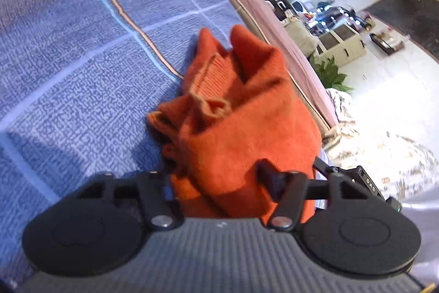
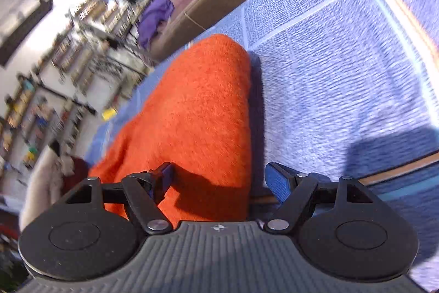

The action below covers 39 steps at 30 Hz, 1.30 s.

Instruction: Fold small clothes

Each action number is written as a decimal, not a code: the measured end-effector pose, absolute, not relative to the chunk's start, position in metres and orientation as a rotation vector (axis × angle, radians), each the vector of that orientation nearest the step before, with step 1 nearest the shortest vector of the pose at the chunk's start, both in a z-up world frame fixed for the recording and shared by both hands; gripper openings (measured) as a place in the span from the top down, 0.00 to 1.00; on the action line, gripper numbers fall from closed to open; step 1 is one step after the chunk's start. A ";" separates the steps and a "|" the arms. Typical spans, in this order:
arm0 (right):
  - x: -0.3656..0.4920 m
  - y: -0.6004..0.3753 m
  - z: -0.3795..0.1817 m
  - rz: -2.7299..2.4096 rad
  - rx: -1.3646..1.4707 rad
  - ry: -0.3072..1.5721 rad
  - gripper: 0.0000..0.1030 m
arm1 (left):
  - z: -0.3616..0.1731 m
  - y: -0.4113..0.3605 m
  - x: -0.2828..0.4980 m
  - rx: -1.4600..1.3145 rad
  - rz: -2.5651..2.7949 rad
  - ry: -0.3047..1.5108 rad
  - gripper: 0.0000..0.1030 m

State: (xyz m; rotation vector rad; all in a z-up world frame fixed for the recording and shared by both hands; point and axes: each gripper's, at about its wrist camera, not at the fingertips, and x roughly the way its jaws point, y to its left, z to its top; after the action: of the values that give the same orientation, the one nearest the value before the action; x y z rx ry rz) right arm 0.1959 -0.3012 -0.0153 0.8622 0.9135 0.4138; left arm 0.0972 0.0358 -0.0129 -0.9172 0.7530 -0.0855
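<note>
Left gripper (image 1: 216, 183) tilts downward over a blue bedspread (image 1: 82, 59), its jaws partly apart with a crumpled orange sweater (image 1: 233, 114) bunched between them; whether the fingers press the knit cannot be told, since the left finger is hidden by cloth. The sweater lies near the bed's edge, ribbed collar up. From the right wrist, the right gripper (image 2: 219, 180) also slants down, released, jaws spread wide: the left fingertip (image 2: 164, 175) rests against the sweater (image 2: 197, 106), the blue pad (image 2: 277, 180) stands clear over the bedspread (image 2: 343, 73).
</note>
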 end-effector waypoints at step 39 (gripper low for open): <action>0.246 0.080 0.198 0.962 0.683 0.906 0.37 | 0.296 0.329 -0.039 -0.543 0.332 0.580 0.68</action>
State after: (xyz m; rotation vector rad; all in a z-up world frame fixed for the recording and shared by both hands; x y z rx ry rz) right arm 0.2459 0.0799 0.1976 0.6835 0.9059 0.9616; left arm -0.0390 0.3289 0.2962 -0.5428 0.5797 0.3323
